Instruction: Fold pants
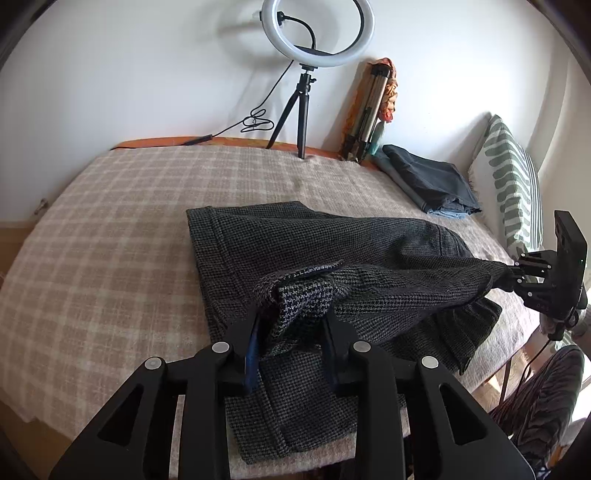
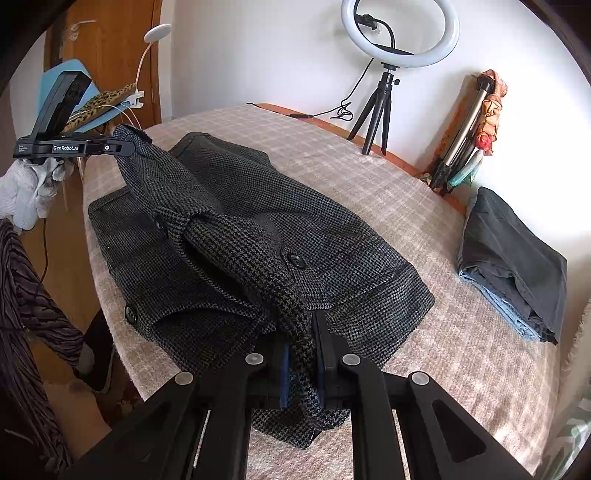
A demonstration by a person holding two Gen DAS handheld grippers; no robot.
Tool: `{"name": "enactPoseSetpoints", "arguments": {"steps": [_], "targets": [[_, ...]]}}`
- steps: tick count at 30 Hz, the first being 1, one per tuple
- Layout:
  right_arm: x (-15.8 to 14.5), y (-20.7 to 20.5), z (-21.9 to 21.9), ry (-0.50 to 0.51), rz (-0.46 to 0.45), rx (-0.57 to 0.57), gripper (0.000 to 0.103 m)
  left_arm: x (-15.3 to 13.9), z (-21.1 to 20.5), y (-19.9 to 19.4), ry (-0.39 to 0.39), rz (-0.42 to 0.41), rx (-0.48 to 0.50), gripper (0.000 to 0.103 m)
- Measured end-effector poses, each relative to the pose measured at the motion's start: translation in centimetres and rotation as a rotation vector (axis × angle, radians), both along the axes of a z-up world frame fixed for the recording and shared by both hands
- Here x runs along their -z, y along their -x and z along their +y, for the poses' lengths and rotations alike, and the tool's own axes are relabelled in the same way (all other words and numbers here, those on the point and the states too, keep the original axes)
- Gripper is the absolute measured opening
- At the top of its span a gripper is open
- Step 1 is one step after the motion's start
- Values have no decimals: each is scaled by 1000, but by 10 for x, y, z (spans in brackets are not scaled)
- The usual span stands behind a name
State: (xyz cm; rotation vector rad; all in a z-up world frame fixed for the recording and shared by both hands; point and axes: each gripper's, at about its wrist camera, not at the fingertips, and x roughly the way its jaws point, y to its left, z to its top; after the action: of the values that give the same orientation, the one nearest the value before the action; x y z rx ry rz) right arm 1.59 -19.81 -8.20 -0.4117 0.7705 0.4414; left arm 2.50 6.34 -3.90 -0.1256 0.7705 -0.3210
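Pants [image 1: 295, 240], dark houndstooth, lie across the middle of the checked bed cover [image 1: 110, 229], reaching its near edge. Left gripper [image 1: 291, 325] pinches a raised fold of the fabric. Right gripper [image 2: 301, 354] clamps the waistband end; cloth lifted and stretched between the two. Folded dark clothes [image 2: 517, 266] near the far right corner. Ring light [image 1: 317, 33] on tripod at the far edge.

Bed w/ beige plaid blanket [image 1: 110, 221], grey houndstooth pants [image 1: 258, 236] on it, folded dark clothes [image 1: 428, 177], ring-light tripod [image 1: 301, 110], patterned pillow [image 1: 506, 177]
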Motion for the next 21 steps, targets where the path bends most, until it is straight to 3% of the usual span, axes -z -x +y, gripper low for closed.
{"name": "enactPoseSetpoints", "arguments": {"steps": [3, 7, 9, 17, 21], "targets": [[2, 10, 0, 11, -18, 1, 9, 1, -4, 16, -44, -8, 32, 28], [12, 28, 7, 57, -25, -31, 9, 7, 0, 31, -96, 48, 42, 40], [19, 34, 11, 105, -37, -48, 9, 7, 6, 37, -107, 64, 44, 41], [34, 42, 11, 144, -15, -71, 10, -19, 21, 62, -172, 56, 43, 44], [31, 45, 12, 134, 28, -119, 26, -28, 14, 46, -196, 23, 34, 44]]}}
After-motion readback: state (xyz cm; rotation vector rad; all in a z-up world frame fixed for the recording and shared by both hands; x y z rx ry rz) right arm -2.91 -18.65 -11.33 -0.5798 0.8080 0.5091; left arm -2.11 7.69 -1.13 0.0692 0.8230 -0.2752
